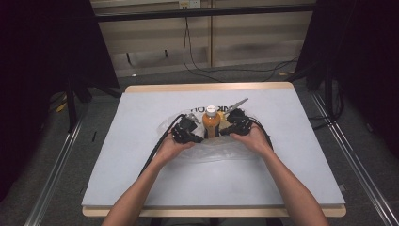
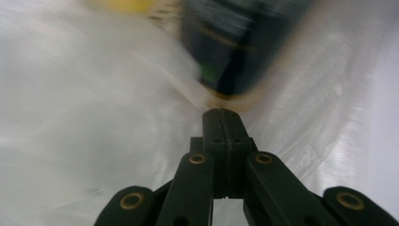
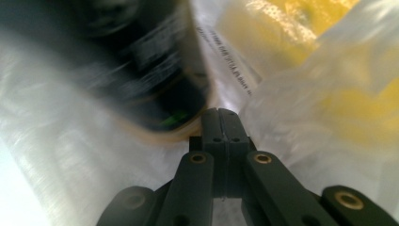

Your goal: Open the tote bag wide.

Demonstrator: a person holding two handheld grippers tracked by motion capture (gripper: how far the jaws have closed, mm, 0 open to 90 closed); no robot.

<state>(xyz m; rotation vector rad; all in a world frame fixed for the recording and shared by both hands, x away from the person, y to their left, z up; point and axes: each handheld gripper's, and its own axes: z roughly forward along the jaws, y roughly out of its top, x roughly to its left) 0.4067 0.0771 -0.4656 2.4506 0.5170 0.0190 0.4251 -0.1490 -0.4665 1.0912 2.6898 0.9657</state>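
Both forearms reach in from the bench's near edge and converge toward its middle. The left gripper and right gripper flank an upright orange bottle standing in a clear plastic bag. Each gripper's fingers are clenched, apparently pinching the bag film beside the bottle's base.

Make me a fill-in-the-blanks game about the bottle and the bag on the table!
1. The bottle has a ____ cap.
2. The bottle stands ____ the left tongs and the right tongs.
3. The plastic bag under the hands is ____, so you can see through it.
4. In both gripper views, the jaws are pressed ____.

Missing words: white; between; clear; together
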